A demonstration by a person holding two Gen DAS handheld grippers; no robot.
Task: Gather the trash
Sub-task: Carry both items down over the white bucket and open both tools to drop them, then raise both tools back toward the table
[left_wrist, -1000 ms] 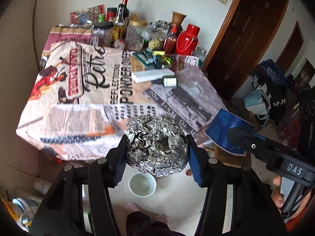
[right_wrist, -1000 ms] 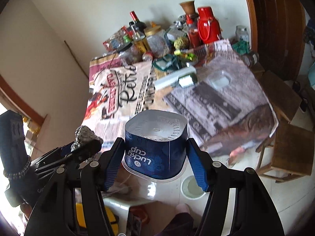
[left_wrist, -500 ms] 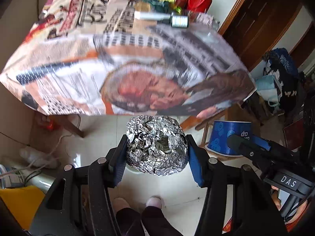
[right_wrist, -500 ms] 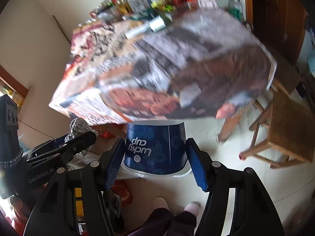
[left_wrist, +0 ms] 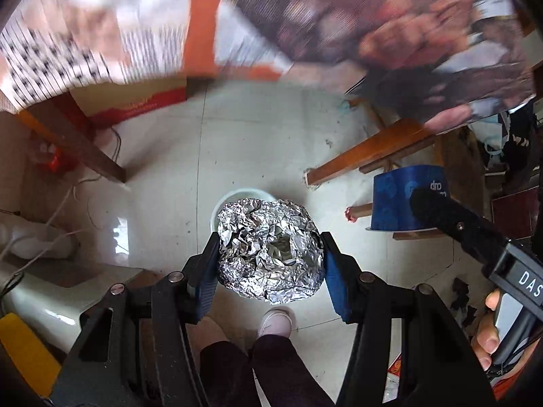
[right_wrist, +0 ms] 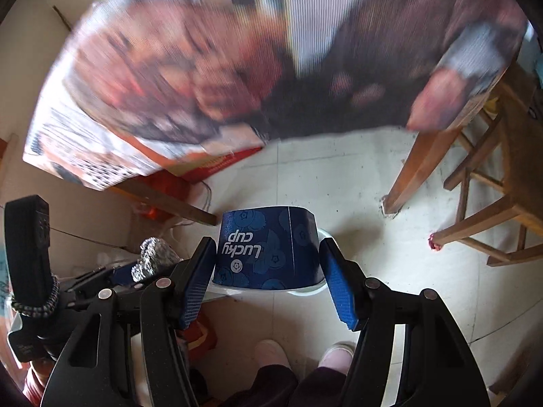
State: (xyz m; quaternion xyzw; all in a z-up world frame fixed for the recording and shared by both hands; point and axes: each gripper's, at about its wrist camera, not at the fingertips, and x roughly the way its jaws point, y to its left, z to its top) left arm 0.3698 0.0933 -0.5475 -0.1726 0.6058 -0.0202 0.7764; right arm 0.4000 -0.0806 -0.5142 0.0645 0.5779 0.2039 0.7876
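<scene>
My left gripper (left_wrist: pixel 269 264) is shut on a crumpled ball of silver foil (left_wrist: pixel 268 249) and holds it above the white floor. A white round bin (left_wrist: pixel 237 200) on the floor shows just behind the foil. My right gripper (right_wrist: pixel 268 271) is shut on an upside-down dark blue paper cup (right_wrist: pixel 268 247) marked "Lucky cup", held above the same white bin's rim (right_wrist: pixel 305 291). The cup (left_wrist: pixel 407 200) and right gripper also show at the right of the left wrist view. The foil ball (right_wrist: pixel 154 257) shows at the left of the right wrist view.
The table's hanging newspaper-print cloth (left_wrist: pixel 271 17) fills the top, blurred. Wooden table legs (left_wrist: pixel 78 142) and a wooden stool (right_wrist: pixel 492 203) stand on the tiled floor. A white and yellow appliance (left_wrist: pixel 40 305) sits at the left. The person's feet (right_wrist: pixel 271 352) are below.
Both grippers have swung down from the tabletop toward the floor, each with its load. The white bin now sits right under the foil and the cup.
</scene>
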